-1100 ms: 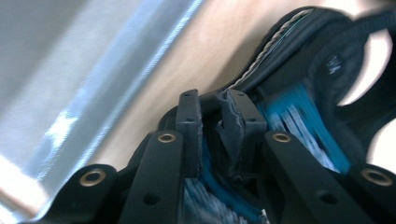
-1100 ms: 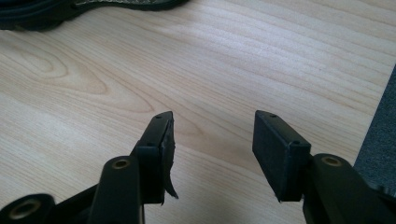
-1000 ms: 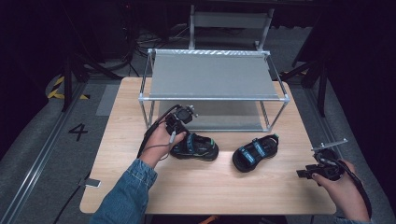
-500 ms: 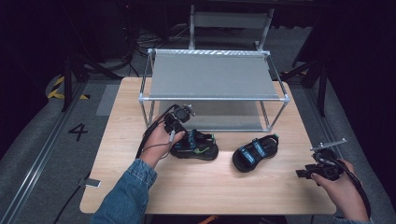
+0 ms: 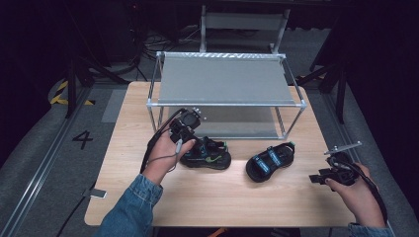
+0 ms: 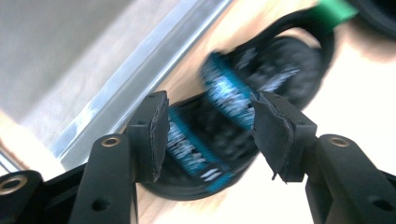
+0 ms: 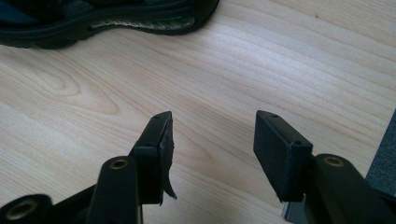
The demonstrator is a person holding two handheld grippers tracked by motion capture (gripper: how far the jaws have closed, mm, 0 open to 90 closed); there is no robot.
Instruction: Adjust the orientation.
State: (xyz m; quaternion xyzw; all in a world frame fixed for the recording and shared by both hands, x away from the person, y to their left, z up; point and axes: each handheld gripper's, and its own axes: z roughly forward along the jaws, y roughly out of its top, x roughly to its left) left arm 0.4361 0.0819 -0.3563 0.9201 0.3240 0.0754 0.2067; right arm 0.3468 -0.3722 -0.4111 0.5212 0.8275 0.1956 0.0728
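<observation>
Wooden and pale, the desk [image 5: 207, 197] carries a grey metal rack with two shelves [image 5: 222, 79] at its far side. From the high view, a black sandal with green marks [image 5: 207, 157] lies in front of the rack, and a black sandal with blue straps [image 5: 269, 162] lies just to its right, a little apart from it. The left tongs [image 5: 190, 129] sit over the near end of the green-marked sandal, held by a hand in a blue denim sleeve [image 5: 133, 205]. The right tongs [image 5: 318, 177] are far off by the right edge of the desk, well away from both sandals

From the left gripper view, the left tongs [image 6: 208, 135] have just been opening. Their pads stand apart with the sandal [image 6: 243, 130] between them and below, blurry, and they do not press on it. The silver rail of the rack [image 6: 140, 79] runs just beside it

From the right gripper view, the right tongs [image 7: 212, 149] stand wide apart over bare wood with nothing between them. A sandal's black sole [image 7: 107, 21] lies at the top
</observation>
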